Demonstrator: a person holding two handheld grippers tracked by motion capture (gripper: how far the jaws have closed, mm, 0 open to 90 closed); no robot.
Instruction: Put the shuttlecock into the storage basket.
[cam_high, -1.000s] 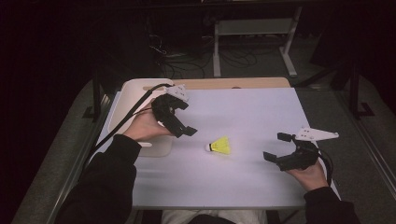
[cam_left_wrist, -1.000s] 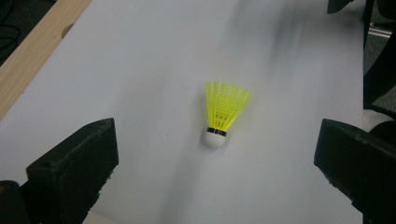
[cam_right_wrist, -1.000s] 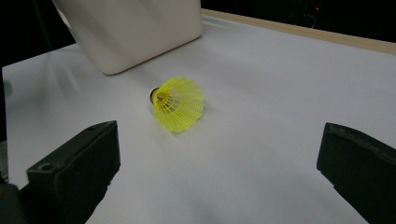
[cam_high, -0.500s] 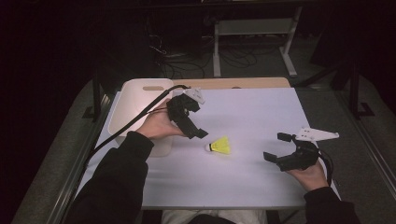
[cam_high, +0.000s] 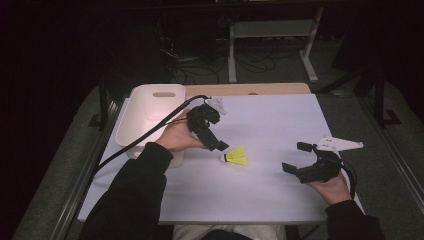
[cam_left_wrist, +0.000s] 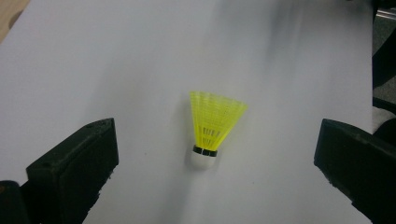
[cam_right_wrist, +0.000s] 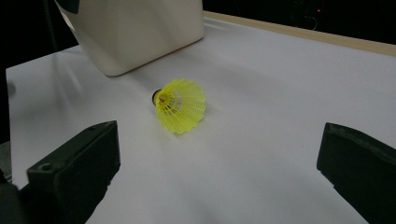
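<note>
Fingers (cam_left_wrist: 74, 163) of the left gripper (cam_high: 214, 144) stand spread wide, just short of the yellow shuttlecock (cam_high: 235, 156) lying on its side on the white table (cam_high: 280, 125). Reaching seems the step in hand; next, straddle the cork and close. Well apart, the right gripper (cam_high: 299, 159) rests with its jaws spread, and a white tub (cam_high: 150, 102) sits near.

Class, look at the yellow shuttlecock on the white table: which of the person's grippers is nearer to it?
Left. The left gripper hovers open just beside the shuttlecock, at its cork end. The right gripper sits open, well off to its other side.
</note>
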